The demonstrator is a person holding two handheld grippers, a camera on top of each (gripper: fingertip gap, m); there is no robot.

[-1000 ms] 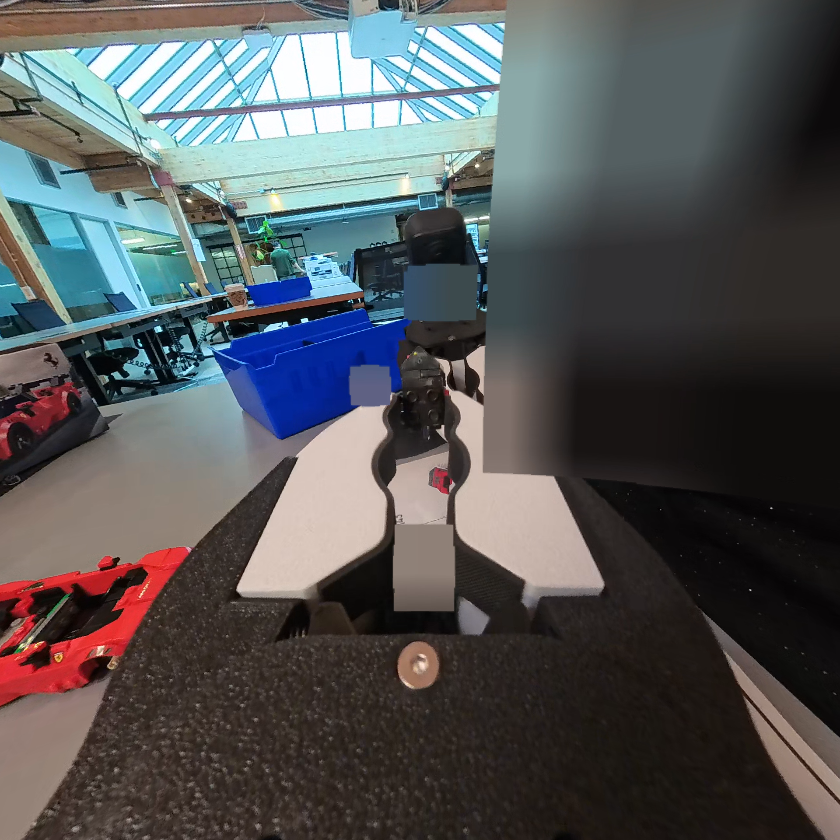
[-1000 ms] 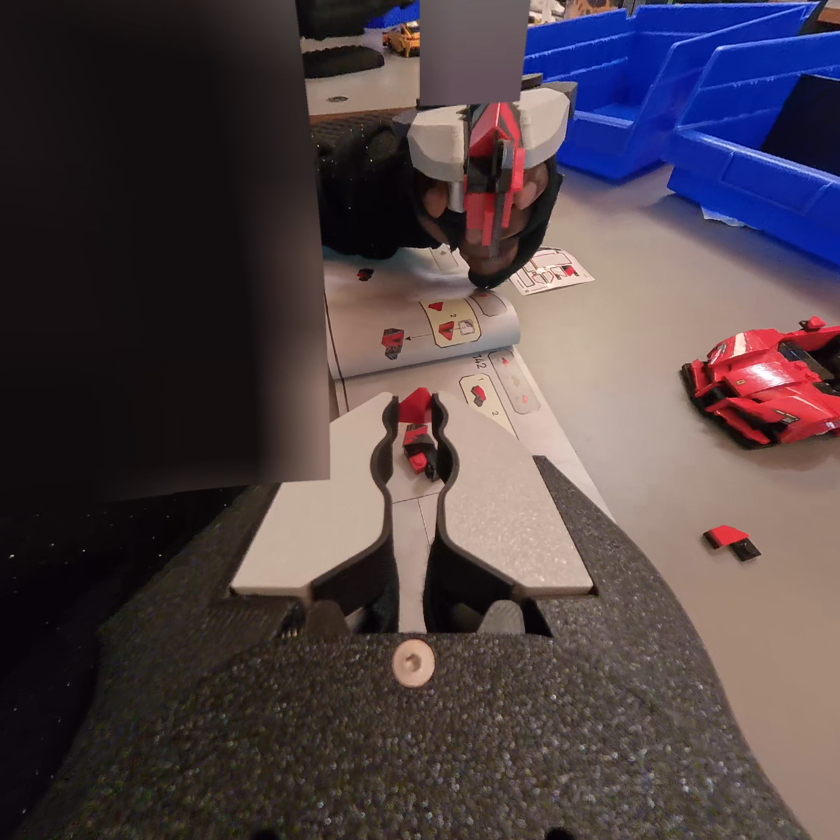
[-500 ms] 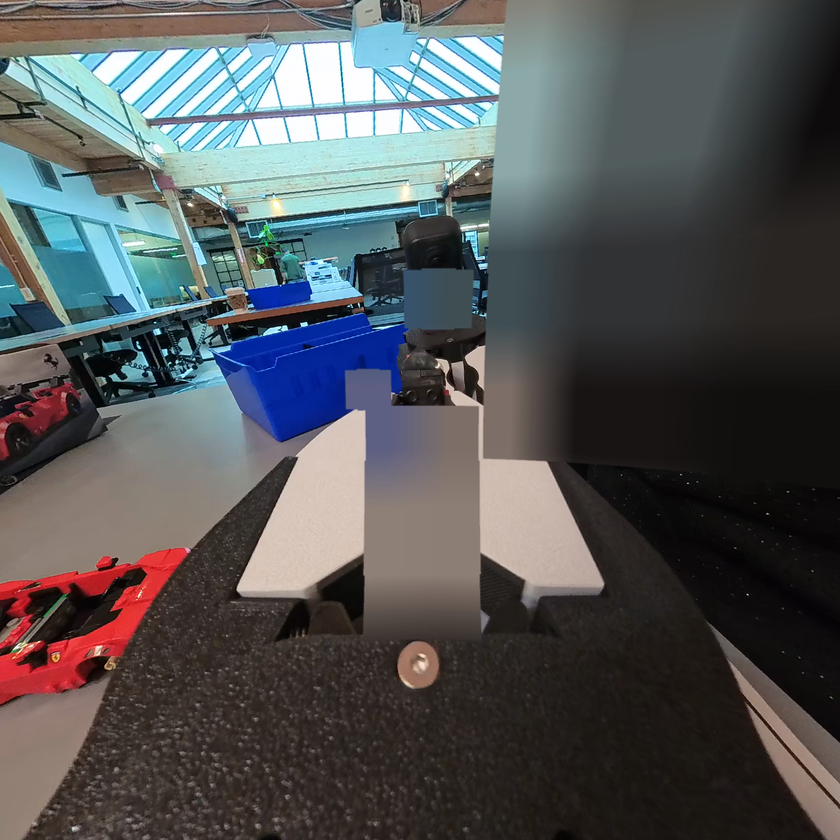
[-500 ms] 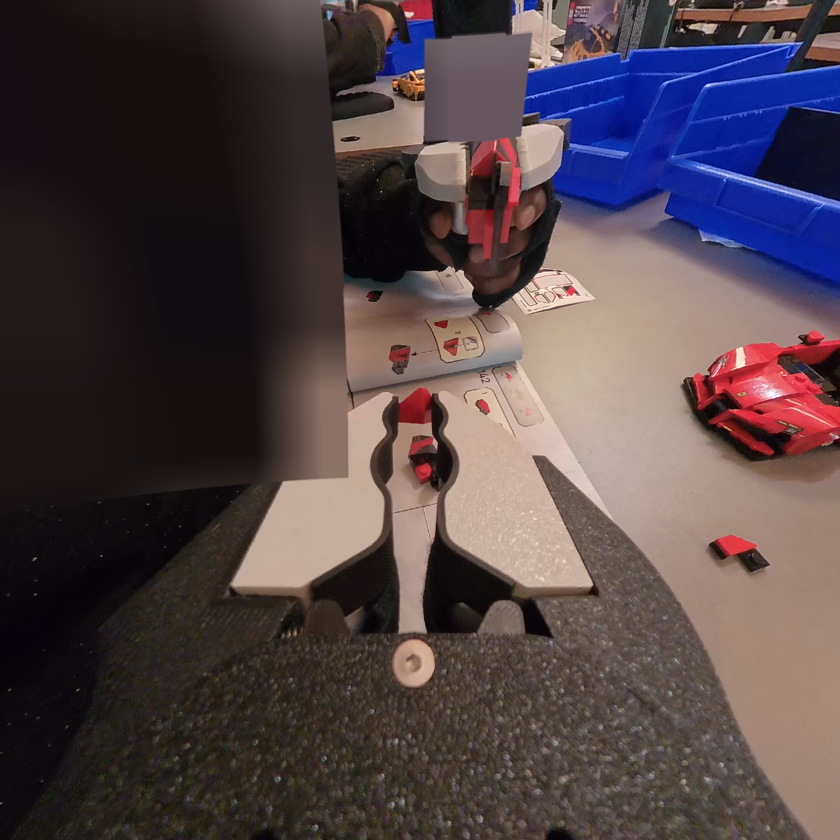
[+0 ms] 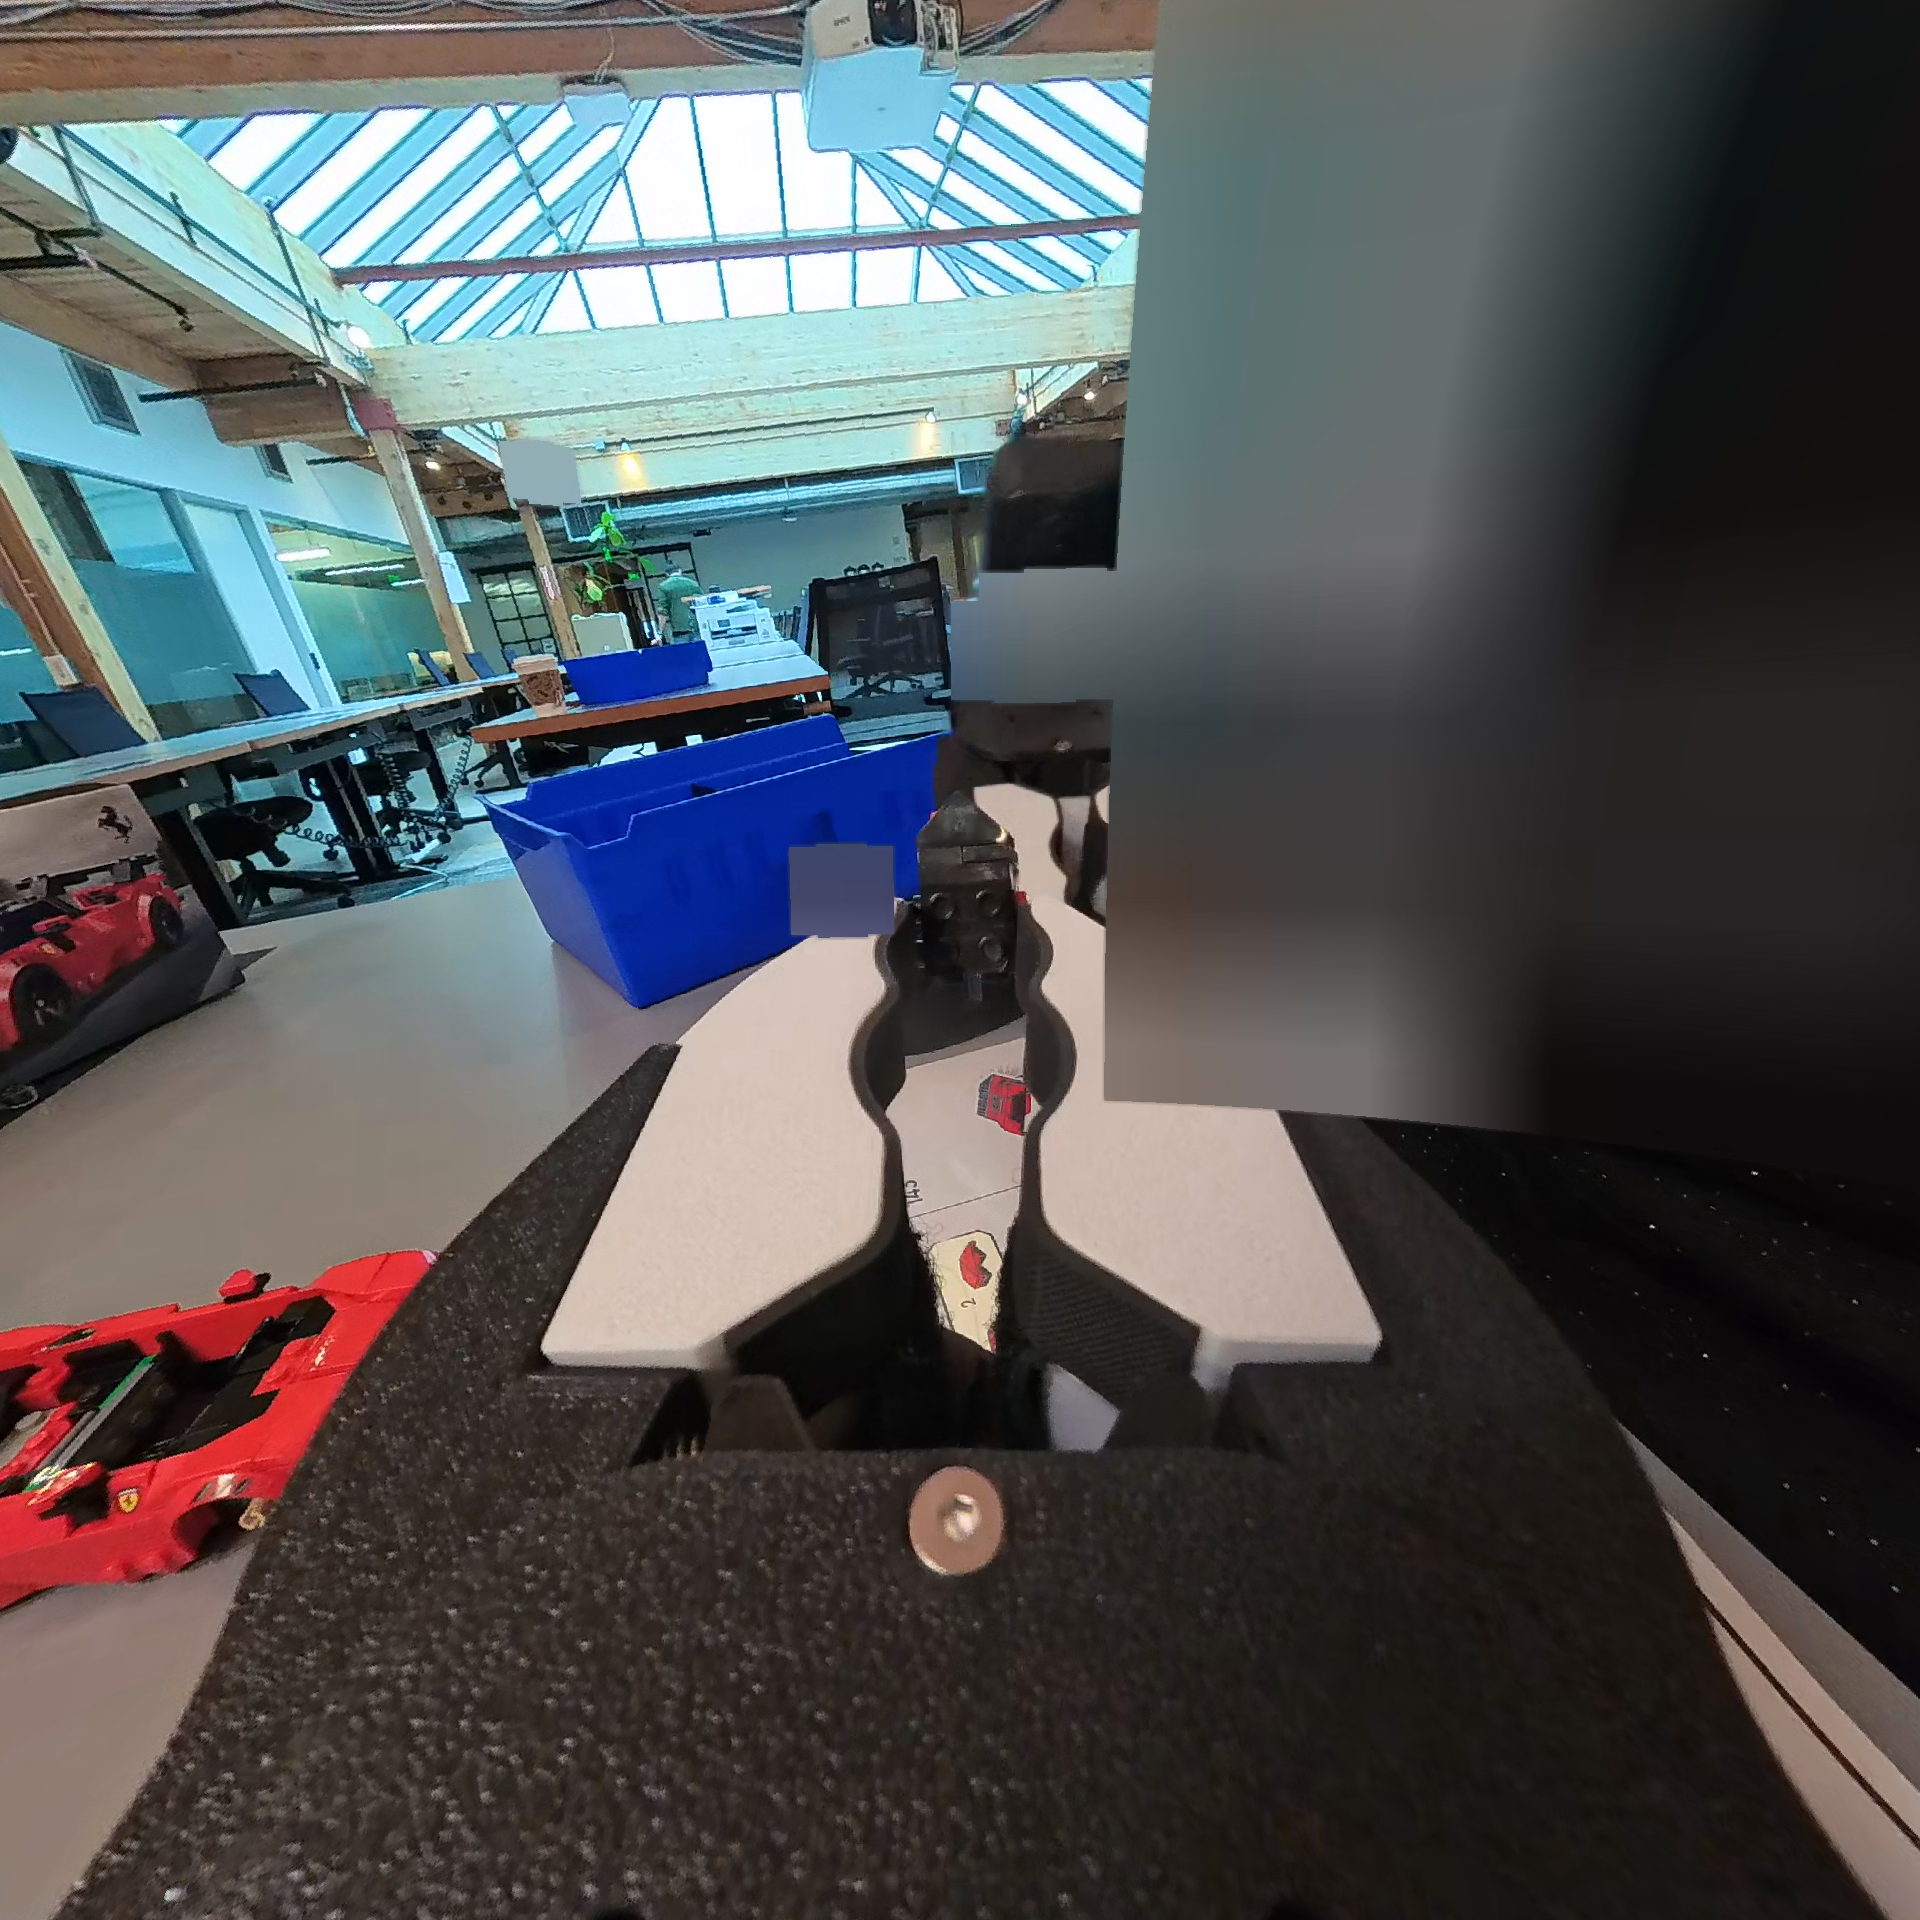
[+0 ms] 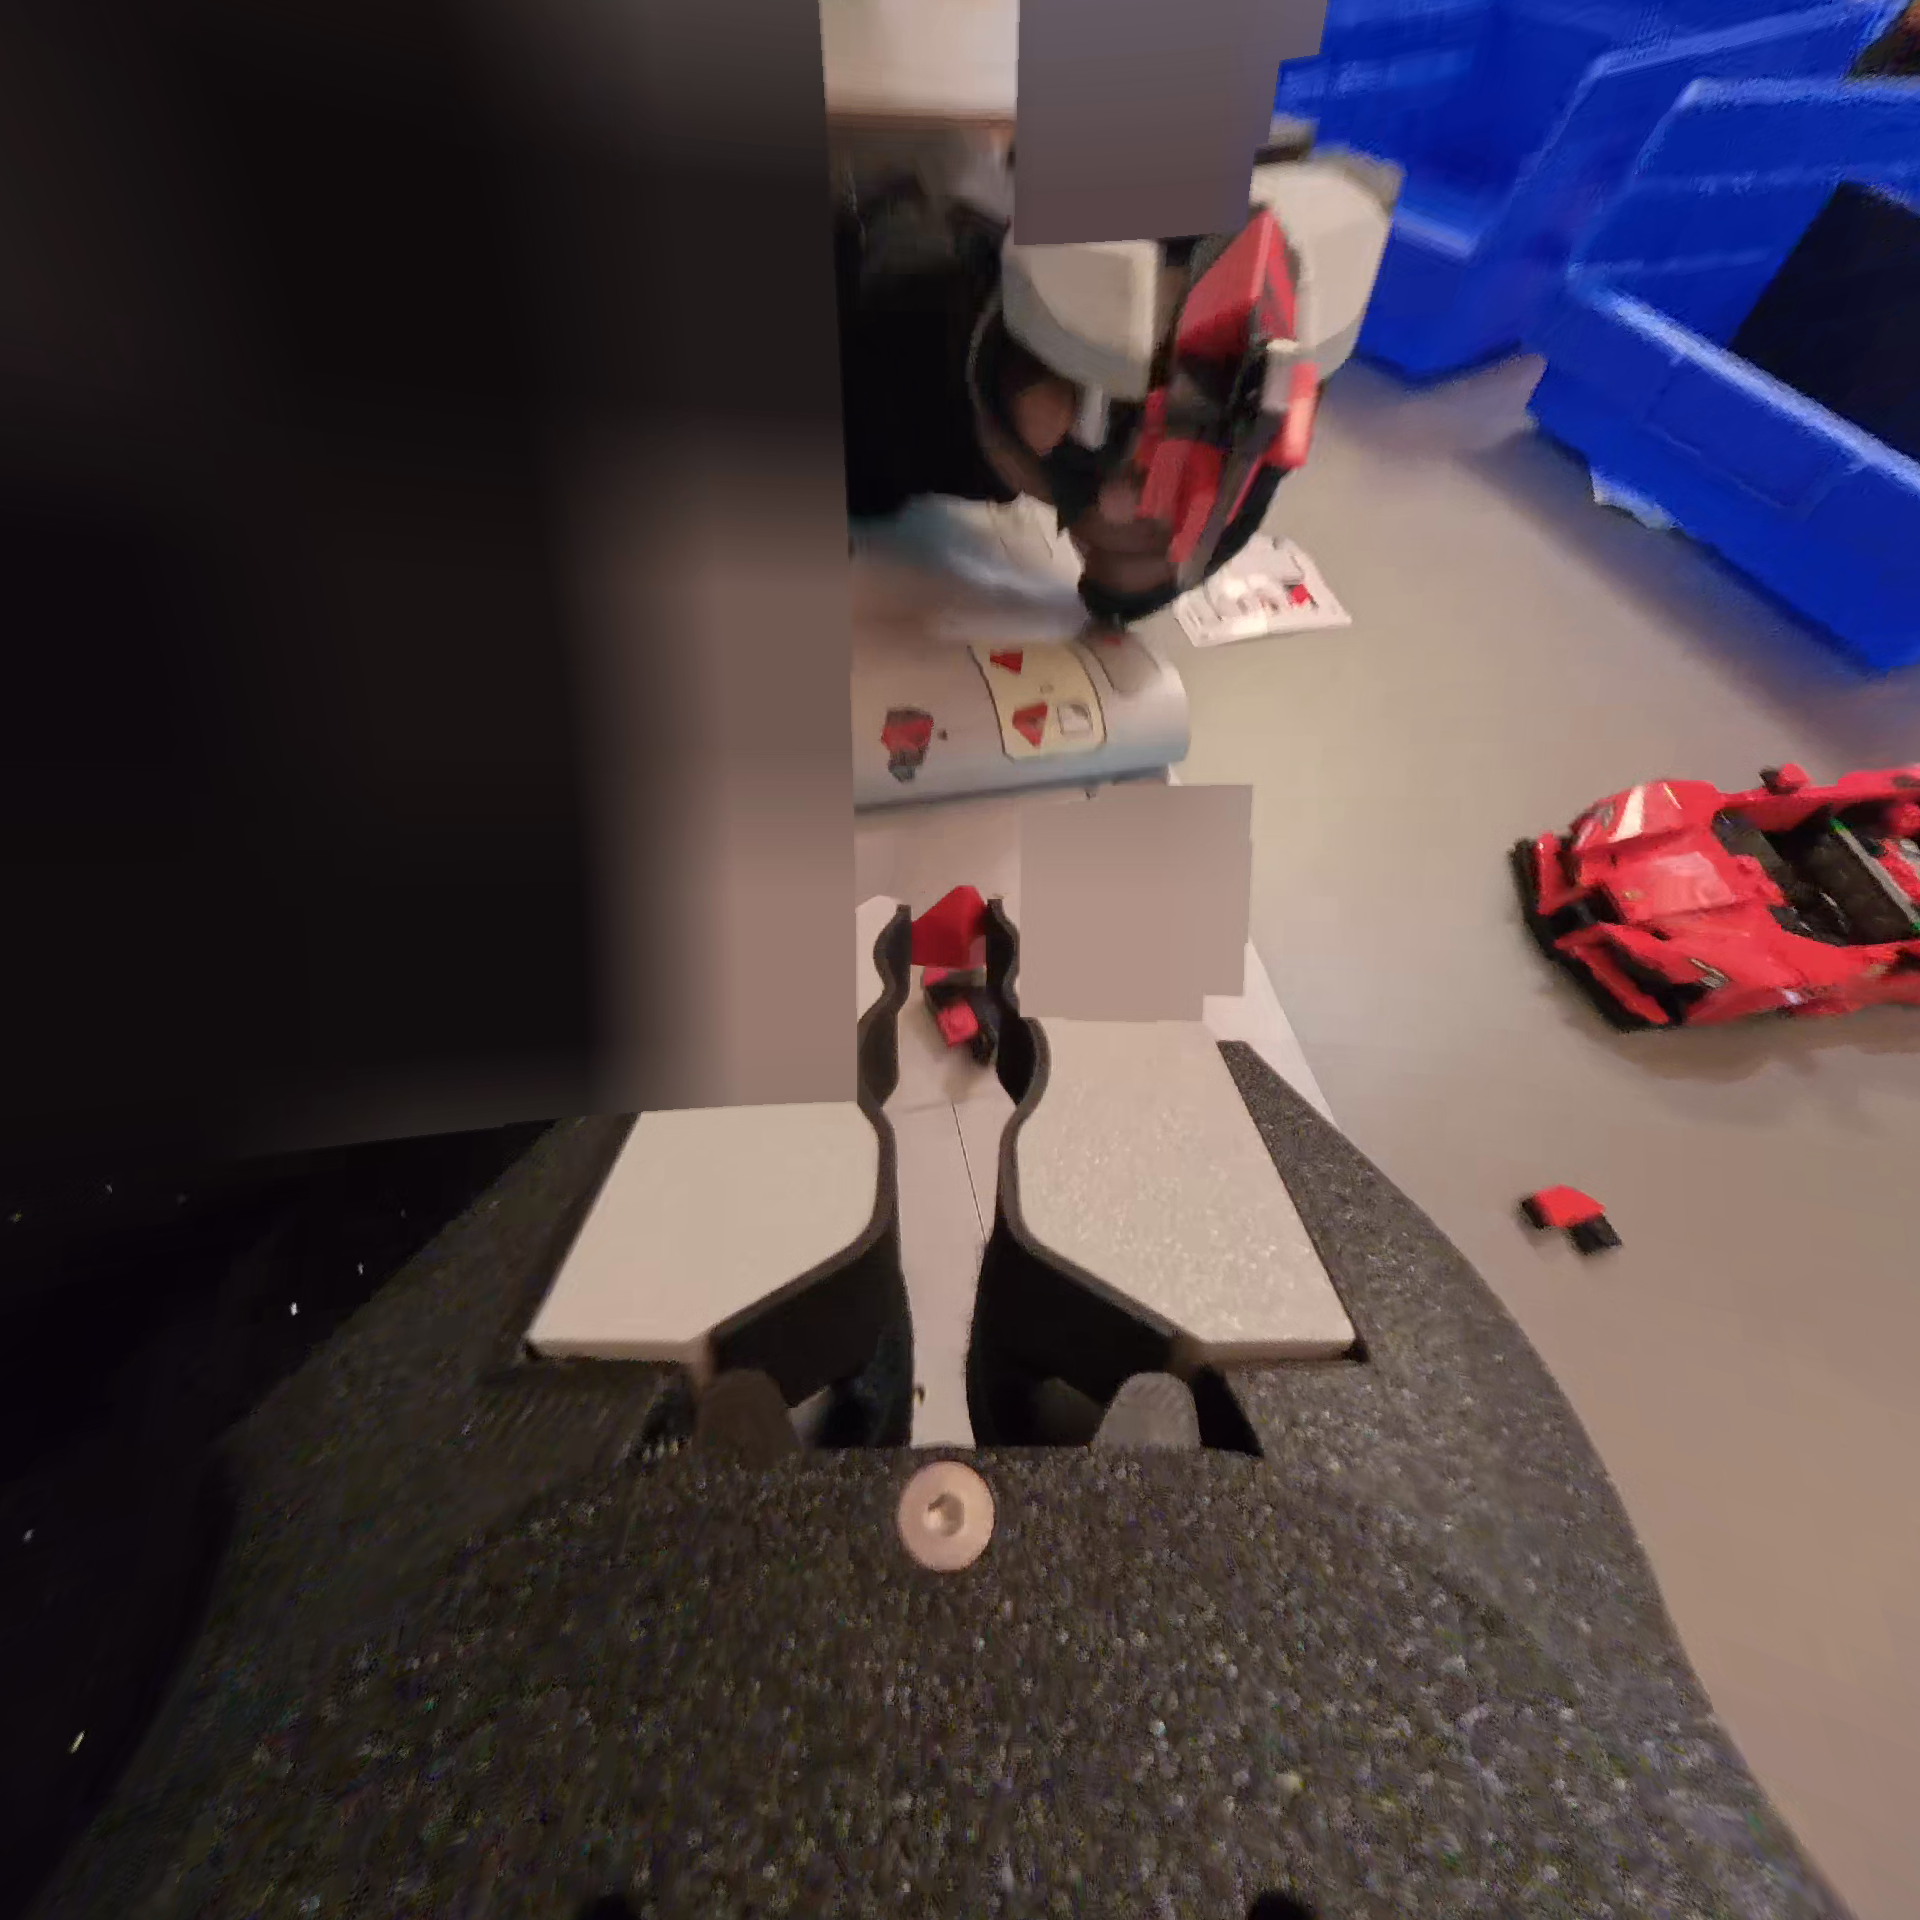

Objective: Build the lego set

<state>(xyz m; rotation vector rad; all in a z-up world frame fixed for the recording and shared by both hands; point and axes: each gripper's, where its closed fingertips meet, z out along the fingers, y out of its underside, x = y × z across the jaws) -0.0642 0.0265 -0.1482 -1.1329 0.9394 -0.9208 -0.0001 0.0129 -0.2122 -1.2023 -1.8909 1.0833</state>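
Sub-assembly step in hand: left gripper (image 5: 961,935) has its jaws pinched on a red-and-black lego sub-assembly (image 6: 1226,395), held off the table (image 6: 1403,935) above the open instruction booklet (image 6: 1018,727), while the right gripper (image 6: 951,935) has its jaws pinched on a small red wedge piece (image 6: 948,923) at the tips. The sub-assembly's long axis runs roughly top to bottom in the right wrist view, leaning slightly, narrow edge toward the right gripper — its studded black underside faces the left camera. Next move, as I judge it, calls for aligning the wedge's studs with the sub-assembly and pressing the two together squarely; the part-built red car (image 6: 1725,894) lies well apart on the table.
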